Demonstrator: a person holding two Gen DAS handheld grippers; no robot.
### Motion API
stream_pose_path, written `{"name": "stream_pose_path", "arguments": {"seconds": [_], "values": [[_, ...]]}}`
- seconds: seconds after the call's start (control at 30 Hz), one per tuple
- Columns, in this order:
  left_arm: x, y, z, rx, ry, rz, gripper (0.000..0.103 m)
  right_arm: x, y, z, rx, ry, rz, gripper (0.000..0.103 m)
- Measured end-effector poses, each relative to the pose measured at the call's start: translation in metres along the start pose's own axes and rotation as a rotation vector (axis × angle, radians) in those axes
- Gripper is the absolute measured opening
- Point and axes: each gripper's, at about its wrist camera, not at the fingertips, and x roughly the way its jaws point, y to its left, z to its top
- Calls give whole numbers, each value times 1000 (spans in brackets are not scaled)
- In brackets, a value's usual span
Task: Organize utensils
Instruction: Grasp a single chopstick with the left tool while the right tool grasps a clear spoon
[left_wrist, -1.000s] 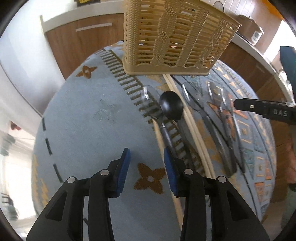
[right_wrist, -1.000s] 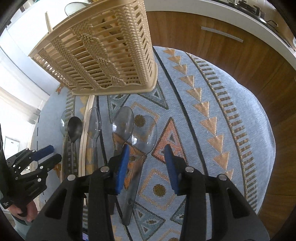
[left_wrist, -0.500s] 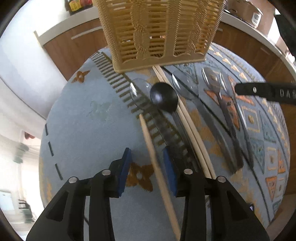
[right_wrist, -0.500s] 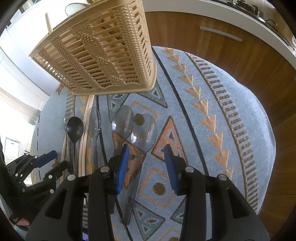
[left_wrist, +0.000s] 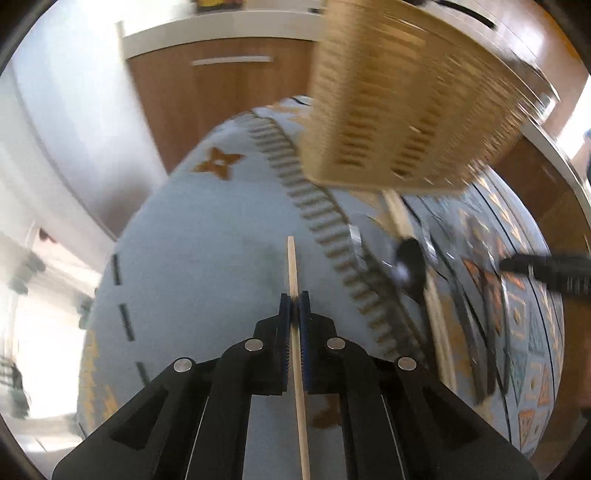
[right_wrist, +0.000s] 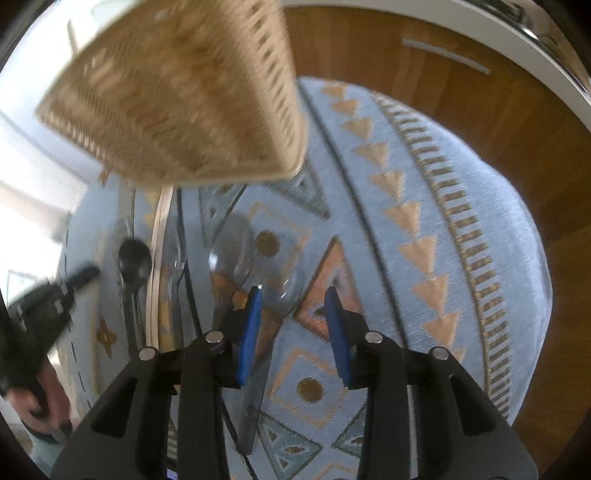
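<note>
The left gripper (left_wrist: 294, 300) is closed on a thin pale wooden chopstick (left_wrist: 292, 266), probably lifted; next comes the woven beige plastic basket (left_wrist: 406, 110) ahead-right. The right gripper (right_wrist: 293, 295) hovers wide open, empty.

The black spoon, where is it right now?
The black spoon lies on the patterned cloth left of the right gripper, in front of the woven basket, with a wooden chopstick just to its right.
</note>
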Motion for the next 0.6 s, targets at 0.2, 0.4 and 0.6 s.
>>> {"name": "stream_pose_path", "arguments": {"seconds": [0.2,0.4,0.6], "values": [[0,10,10,-32,-10,-9,3,5,13,18,-10,11,-42,32],[-7,9,10,-27,-39,-40,3,6,30,34,-46,17,-99,32],[-18,12,7,-51,-160,-149,3,3,38,14,-108,-28,-100,30]]}}
